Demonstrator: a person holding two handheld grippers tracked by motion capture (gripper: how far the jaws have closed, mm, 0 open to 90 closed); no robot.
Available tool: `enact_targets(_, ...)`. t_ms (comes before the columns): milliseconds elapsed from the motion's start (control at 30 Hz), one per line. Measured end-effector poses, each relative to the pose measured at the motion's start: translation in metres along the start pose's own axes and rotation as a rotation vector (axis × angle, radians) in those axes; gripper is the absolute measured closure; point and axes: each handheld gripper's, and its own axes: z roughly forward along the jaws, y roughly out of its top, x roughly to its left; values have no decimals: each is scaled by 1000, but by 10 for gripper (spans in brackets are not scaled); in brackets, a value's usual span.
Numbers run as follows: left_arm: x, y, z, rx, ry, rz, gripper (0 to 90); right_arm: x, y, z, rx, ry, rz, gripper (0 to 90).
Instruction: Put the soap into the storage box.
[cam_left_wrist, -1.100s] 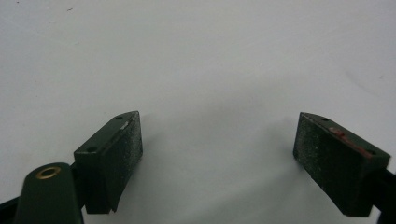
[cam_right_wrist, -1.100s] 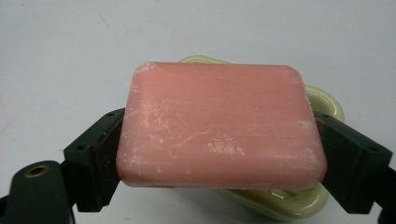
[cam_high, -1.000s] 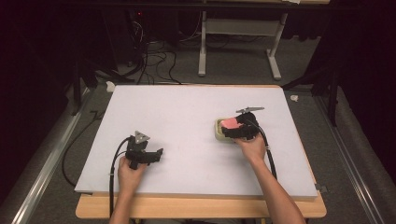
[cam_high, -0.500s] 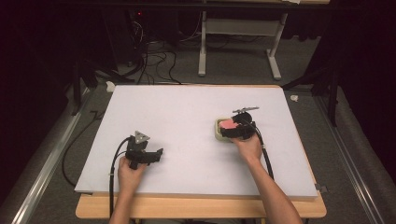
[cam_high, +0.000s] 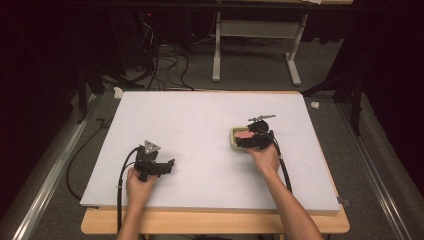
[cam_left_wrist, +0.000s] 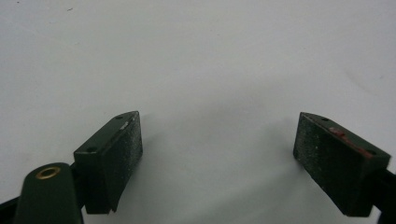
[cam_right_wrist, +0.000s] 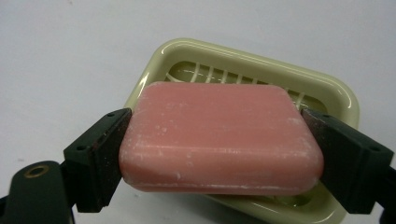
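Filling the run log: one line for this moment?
right tongs: shut on pink soap, over soap dish | left tongs: open, empty, over white table

A wide white rectangular board (cam_high: 200, 130) covers most of a light wooden table (cam_high: 215, 224), whose bare edge shows as a strip along the bottom of the frame in the high view. Right of the frame's centre, a pale green, rounded rectangular plastic soap dish (cam_high: 234, 139) with a ribbed floor sits directly on the board. The table stands on a grey carpeted floor (cam_high: 250, 70) that fills the upper middle of the frame.
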Motion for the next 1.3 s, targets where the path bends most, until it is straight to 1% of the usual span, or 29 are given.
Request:
enact_targets(200,0,0,0,1,-1,0,162,1,-1,1,2,-6,-8,130)
enact_targets(267,0,0,0,3,-1,3,162,1,-1,0,2,-10,-10,116)
enact_targets(400,0,0,0,2,-1,1,162,0,-1,-1,0,-1,-12,112)
enact_targets(667,0,0,0,4,-1,3,162,-2,-2,-1,2,13,3,113)
enact_targets(833,0,0,0,4,-1,3,162,-2,-2,-5,-13,17,1,114)
enact_targets(933,0,0,0,4,-1,3,162,-3,-2,-9,-34,18,-8,122)
enact_targets(1300,0,0,0,5,-1,4,162,-6,-1,-17,-67,27,-13,128)
